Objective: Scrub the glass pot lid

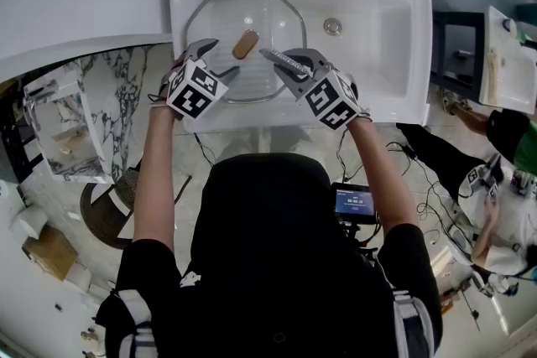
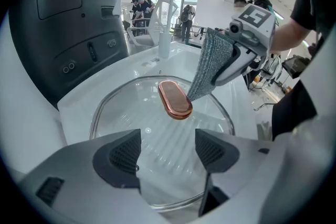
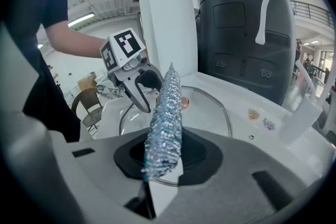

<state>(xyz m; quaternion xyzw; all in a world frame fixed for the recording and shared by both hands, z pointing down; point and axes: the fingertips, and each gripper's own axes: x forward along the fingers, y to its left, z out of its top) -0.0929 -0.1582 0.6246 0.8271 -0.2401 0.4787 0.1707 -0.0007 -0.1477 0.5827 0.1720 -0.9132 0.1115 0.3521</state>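
1. A glass pot lid (image 1: 220, 17) lies handle-up in the left half of a white sink (image 1: 382, 38). Its copper-brown handle (image 1: 245, 44) sits at the lid's centre.
2. The left gripper (image 1: 216, 61) hangs over the lid around its 8 o'clock edge. Its jaws are spread with nothing between them, and only the glass shows below the gap.
3. The right gripper (image 1: 281, 61) sits toward the lid's 4 o'clock side. Its jaws are pressed together on a grey scrubbing cloth (image 3: 164, 113), which sticks out beyond them.
4. Risk: nothing holds the lid. If the cloth bears down on it, the lid will likely slide or rock on the sink floor and may knock the sink wall.
5. Risk: the cloth is pinched at one end only. Hard rubbing could drag it out of the jaws, or fold it so that bare jaw meets glass.
6. Risk: the two grippers are close together over the lid. A wide stroke toward 9 o'clock could bump one into the other.
7. Hard to tell: no view shows whether the cloth's free end touches the glass beside the handle.
8. Hard to tell: it is unclear whether the left jaws rest on the lid.
9. Hidden: in the head view both grippers cover the lid's rim from about 5 to 7 o'clock.
10. Hard to tell: any water or soap on the clear glass cannot be made out.
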